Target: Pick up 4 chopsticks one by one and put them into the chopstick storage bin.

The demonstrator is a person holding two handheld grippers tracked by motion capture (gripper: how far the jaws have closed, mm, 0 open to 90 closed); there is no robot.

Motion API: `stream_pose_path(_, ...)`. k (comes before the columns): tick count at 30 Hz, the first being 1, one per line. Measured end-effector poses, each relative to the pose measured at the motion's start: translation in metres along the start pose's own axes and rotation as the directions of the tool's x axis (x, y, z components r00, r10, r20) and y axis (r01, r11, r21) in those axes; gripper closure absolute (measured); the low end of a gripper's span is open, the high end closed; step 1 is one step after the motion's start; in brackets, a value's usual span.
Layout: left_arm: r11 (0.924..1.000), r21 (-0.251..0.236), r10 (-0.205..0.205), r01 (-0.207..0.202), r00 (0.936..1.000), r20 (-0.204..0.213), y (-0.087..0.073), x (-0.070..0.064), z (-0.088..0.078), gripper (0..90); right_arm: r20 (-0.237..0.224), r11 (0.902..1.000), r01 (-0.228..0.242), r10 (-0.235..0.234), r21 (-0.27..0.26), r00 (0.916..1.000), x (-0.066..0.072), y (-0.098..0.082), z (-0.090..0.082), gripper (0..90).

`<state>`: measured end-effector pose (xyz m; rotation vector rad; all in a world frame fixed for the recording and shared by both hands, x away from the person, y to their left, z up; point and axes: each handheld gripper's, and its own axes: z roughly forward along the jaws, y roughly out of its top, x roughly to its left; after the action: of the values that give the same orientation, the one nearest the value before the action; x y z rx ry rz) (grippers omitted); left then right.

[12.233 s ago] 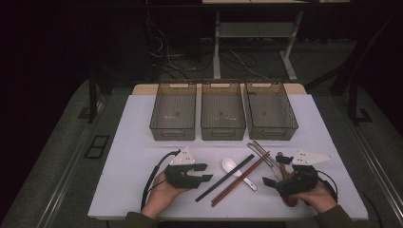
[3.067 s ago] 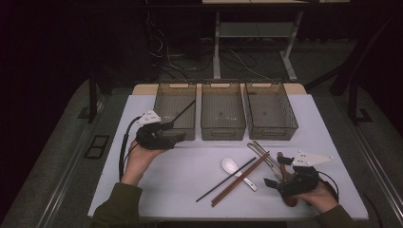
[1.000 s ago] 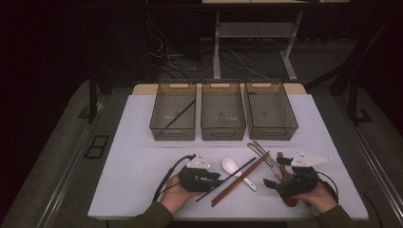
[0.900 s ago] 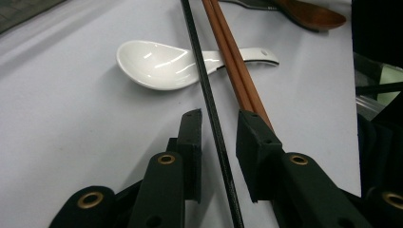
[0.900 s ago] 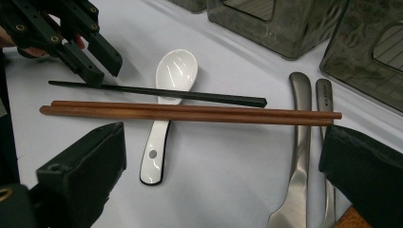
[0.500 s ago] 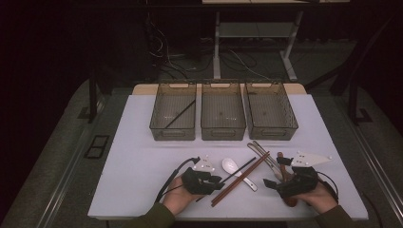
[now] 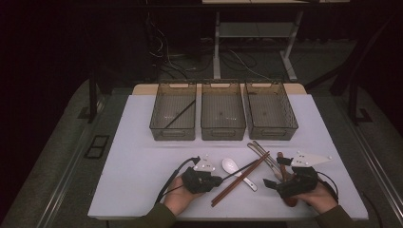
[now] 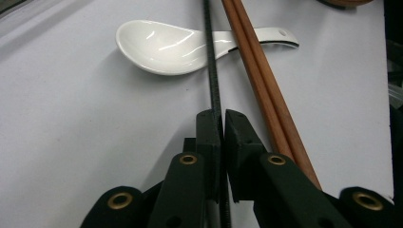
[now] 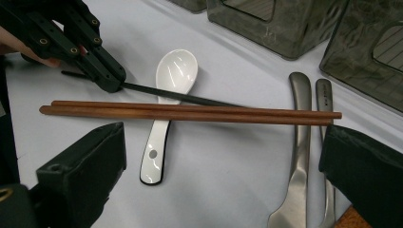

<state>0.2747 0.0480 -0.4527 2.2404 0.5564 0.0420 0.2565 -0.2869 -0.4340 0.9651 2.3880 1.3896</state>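
Clamping onto the near end of the black chopstick [image 8: 212, 71], the left gripper [image 7: 215, 181] has just been closing its jaws, and the thin stick now sits pinched between the pads; half a second ago the same gripper sat at the same spot with its jaws a little wider. Compared with three seconds ago, that hand has come back from the far left bin [image 7: 173, 111], where one black chopstick [image 7: 179, 114] now lies slanted.

The right gripper [image 7: 272, 184] rests near the table's [image 7: 128, 156] near right corner, its jaws spread wide and gripping nothing. Bare white tabletop lies open to the left of the left hand and between the utensils and the three bins; the near edge is close under both hands.

From the left gripper view, the pair of brown wooden chopsticks [image 8: 259, 76] runs just right of the held stick, which crosses over the white ceramic spoon's [image 8: 166, 45] handle. From the right gripper view, two metal utensil handles [image 9: 299, 142] lie under the brown pair's far end.
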Motion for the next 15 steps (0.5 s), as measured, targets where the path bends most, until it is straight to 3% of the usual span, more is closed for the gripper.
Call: stream_pose_path(15, 0.9998, -0.011, -0.017, 0.017, 0.9998, -0.014, 0.0014, 0.0018, -0.004, 85.7, -0.001, 1.0, 0.001, -0.001, 0.0, 1.0, 0.0001, 0.0, -0.0002, 1.6)
